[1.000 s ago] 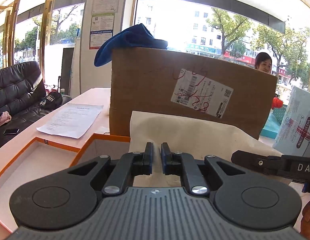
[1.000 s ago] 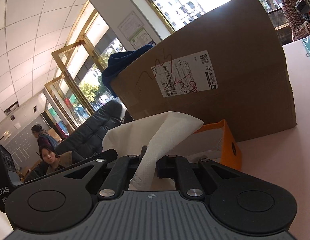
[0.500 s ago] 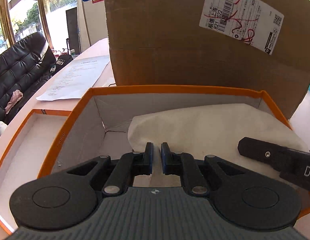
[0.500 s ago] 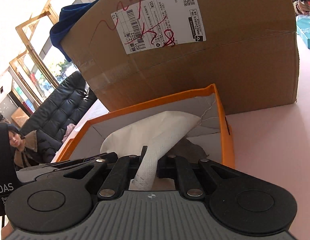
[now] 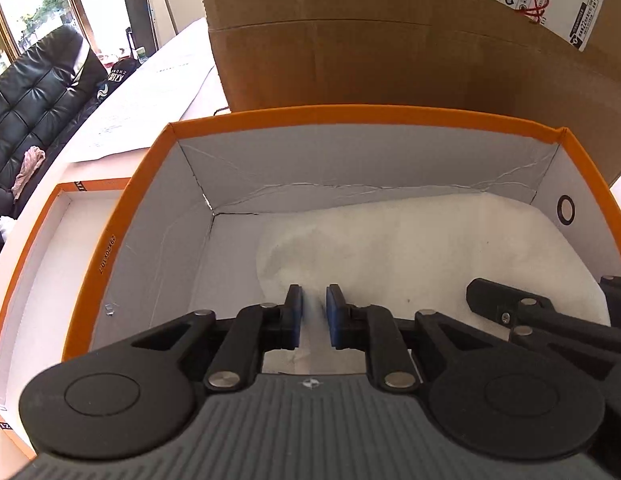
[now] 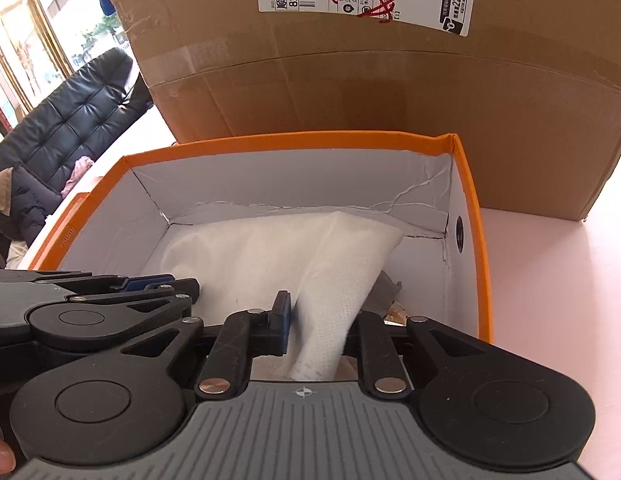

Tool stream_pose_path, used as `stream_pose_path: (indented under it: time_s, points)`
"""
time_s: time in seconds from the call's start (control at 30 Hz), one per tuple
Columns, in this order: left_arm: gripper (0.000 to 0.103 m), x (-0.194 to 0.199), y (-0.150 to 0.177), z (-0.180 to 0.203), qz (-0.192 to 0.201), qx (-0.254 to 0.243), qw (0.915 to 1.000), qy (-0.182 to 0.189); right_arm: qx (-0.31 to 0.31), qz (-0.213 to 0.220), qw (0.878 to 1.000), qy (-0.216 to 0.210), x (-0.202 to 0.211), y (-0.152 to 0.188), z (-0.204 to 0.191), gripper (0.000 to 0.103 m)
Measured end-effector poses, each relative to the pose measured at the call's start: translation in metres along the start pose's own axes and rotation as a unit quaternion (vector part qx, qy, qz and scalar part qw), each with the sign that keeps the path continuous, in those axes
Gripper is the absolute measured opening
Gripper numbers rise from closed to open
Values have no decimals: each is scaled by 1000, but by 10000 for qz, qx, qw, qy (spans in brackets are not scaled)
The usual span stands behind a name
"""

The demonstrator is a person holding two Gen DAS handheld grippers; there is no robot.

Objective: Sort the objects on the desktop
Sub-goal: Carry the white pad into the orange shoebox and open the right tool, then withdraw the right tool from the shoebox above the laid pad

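Left gripper (image 5: 313, 312), fingers slightly parted, is resting over the white cloth (image 5: 410, 248); whether it is pinching the fabric cannot be told. Right gripper (image 6: 318, 320) is pinching a fold of the same cloth. The cloth is lying inside the orange box (image 5: 350, 114), which is sitting in front of a cardboard carton (image 6: 390, 88) on the pale table (image 6: 550, 280)

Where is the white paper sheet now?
In both wrist views the white paper sheet lies inside the orange box, held between the left gripper and right gripper.
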State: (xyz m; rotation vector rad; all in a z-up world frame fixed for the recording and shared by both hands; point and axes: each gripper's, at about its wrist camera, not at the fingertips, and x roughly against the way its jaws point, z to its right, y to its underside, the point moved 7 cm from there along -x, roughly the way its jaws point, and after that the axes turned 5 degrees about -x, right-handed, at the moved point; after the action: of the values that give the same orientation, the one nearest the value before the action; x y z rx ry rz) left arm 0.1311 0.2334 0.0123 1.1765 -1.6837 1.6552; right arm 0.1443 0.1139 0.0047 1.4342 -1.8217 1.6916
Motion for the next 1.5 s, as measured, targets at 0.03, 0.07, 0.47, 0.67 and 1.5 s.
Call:
stream_pose_path:
  time_s: [0.03, 0.07, 0.47, 0.67, 1.5]
  points:
    - [36, 0, 0, -2, -32, 22, 10000, 10, 14, -26, 10000, -22, 0, 0, 0, 22]
    - [39, 0, -1, -5, -37, 55, 10000, 10, 26, -57, 10000, -31, 1, -1, 0, 26]
    - [82, 21, -1, -39, 358, 425, 9985, -16, 182, 259, 9995, -84, 18, -5, -11, 59]
    - [82, 42, 5, -49, 585, 779, 9944, 399, 485, 843, 9950, 245, 41, -9, -21, 100]
    - [83, 118, 50, -77, 1640, 367, 9858, -9, -176, -752, 9934, 845, -18, 3, -24, 14]
